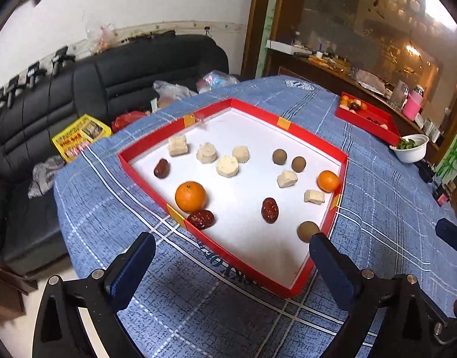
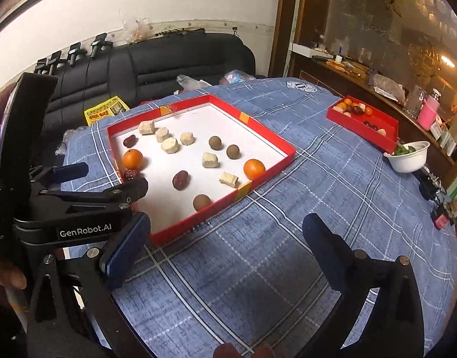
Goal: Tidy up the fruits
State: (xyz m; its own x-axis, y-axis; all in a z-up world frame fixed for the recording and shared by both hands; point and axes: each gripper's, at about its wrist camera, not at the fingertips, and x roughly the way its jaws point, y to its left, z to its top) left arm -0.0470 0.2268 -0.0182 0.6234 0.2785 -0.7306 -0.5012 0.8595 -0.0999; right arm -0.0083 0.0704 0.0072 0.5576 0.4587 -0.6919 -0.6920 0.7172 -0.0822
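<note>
A big red tray point(image 1: 341, 156) point(image 2: 289, 149) with a white floor holds scattered fruit: two oranges point(image 1: 190, 196) point(image 1: 328, 180), three red dates point(image 1: 269, 210), three brown longans point(image 1: 307, 231) and several pale chunks point(image 1: 227, 166). In the right wrist view an orange point(image 2: 254, 168), a date point(image 2: 180, 180) and a longan point(image 2: 201, 202) lie near the tray's front edge. My left gripper point(image 1: 232, 246) is open and empty over the tray's near corner. My right gripper point(image 2: 225, 229) is open and empty above the cloth, in front of the tray. The left gripper's body point(image 2: 88, 197) shows at the left.
A blue checked cloth point(image 2: 318, 185) covers the round table. A smaller red tray point(image 2: 386, 140) with sorted fruit stands at the far right, a white bowl point(image 2: 409, 156) of greens beside it. A black sofa point(image 1: 124, 68) with bags lies behind; a cabinet stands at the right.
</note>
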